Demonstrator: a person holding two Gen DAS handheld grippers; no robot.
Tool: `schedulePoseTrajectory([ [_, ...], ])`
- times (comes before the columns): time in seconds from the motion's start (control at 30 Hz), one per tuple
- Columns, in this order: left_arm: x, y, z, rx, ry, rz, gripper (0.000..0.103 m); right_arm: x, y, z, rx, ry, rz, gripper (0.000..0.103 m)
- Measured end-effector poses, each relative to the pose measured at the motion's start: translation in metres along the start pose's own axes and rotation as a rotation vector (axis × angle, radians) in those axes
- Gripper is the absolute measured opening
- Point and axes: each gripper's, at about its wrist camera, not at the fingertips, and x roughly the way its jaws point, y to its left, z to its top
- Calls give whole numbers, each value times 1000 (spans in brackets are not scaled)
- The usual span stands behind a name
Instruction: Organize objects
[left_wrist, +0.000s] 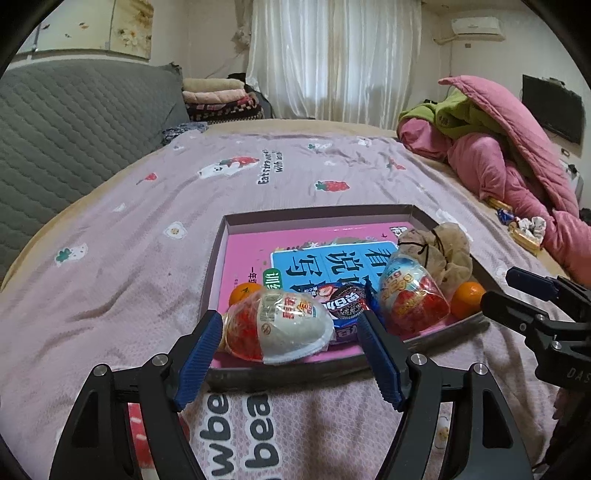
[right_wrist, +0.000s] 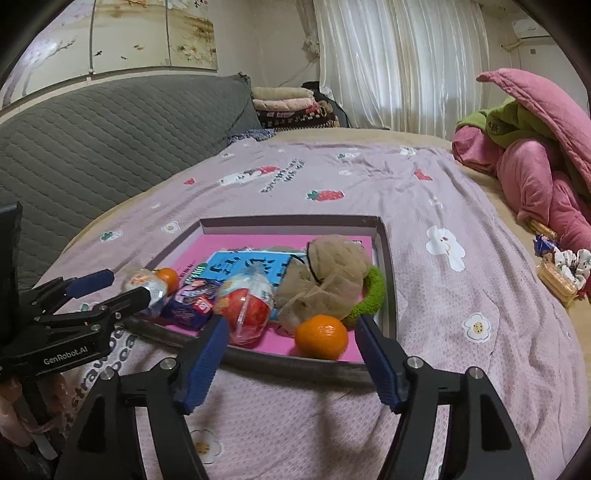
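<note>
Shallow box lid/tray (left_wrist: 218, 254) w/ grey walls sits on the lilac strawberry-print blanket (left_wrist: 110, 266); everything below placed relative to it.

Inside tray:
- pink book (left_wrist: 243, 251) w/ blue cover panel lies flat on the bottom, under the rest.
- wrapped egg-shaped toy, white + red (left_wrist: 280, 325), at near-left edge, lying on its side, part over the tray's near wall.
- small orange (left_wrist: 243, 291) just behind that egg, near left wall.
- purple cookie pack (left_wrist: 343, 306) in the middle of the near edge, betw. the two eggs.
- 2nd wrapped egg toy (left_wrist: 410, 291), tilted, right of the pack.
- beige mesh scrunchie/pouf (right_wrist: 332, 273) behind 2nd egg, toward right wall; green fuzzy scrunchie (right_wrist: 373, 295) touching it on the right.
- 2nd orange (right_wrist: 322, 336) at near-right corner, just inside near wall.

Left gripper (left_wrist: 291, 354): jaws wide, nothing gripped; white egg sits betw. the blue pads but pads not pressing it. Right gripper (right_wrist: 291, 354): jaws wide, holding nothing; orange + 2nd egg lie beyond the tips, clear of the pads.

Outside tray, well to its right at bed edge: biscuit pack, blue wrapper, floral scrunchie (right_wrist: 569, 262), beside pink quilt (right_wrist: 532, 177).
</note>
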Motion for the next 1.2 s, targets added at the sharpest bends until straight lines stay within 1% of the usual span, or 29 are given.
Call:
schedulePoseTrajectory([
  [0.23, -21, 2, -4, -17, -16, 11, 77, -20, 13, -2, -19, -43, 6, 75],
  [0.43, -37, -2, -11, -12, -26, 19, 78, -33, 21, -15, -19, -43, 11, 77],
  [0.5, -41, -4, -15, -12, -27, 35, 78, -36, 22, -19, -12, -38, 16, 79],
  [0.77, -48, -8, -30, -8, 11, 48, 78, -45, 27, -35, -11, -24, -1, 80],
  [0.8, -49, -8, -32, -10, 18, 40, 78, -46, 27, -37, -10, -26, -3, 80],
  [0.87, -51, -8, -35, -12, 21, 29, 78, -48, 29, -40, -13, -23, -9, 80],
  [1.2, -60, -9, -52, -36, 29, 36, 78, -54, 35, -54, -8, -12, -36, 80],
])
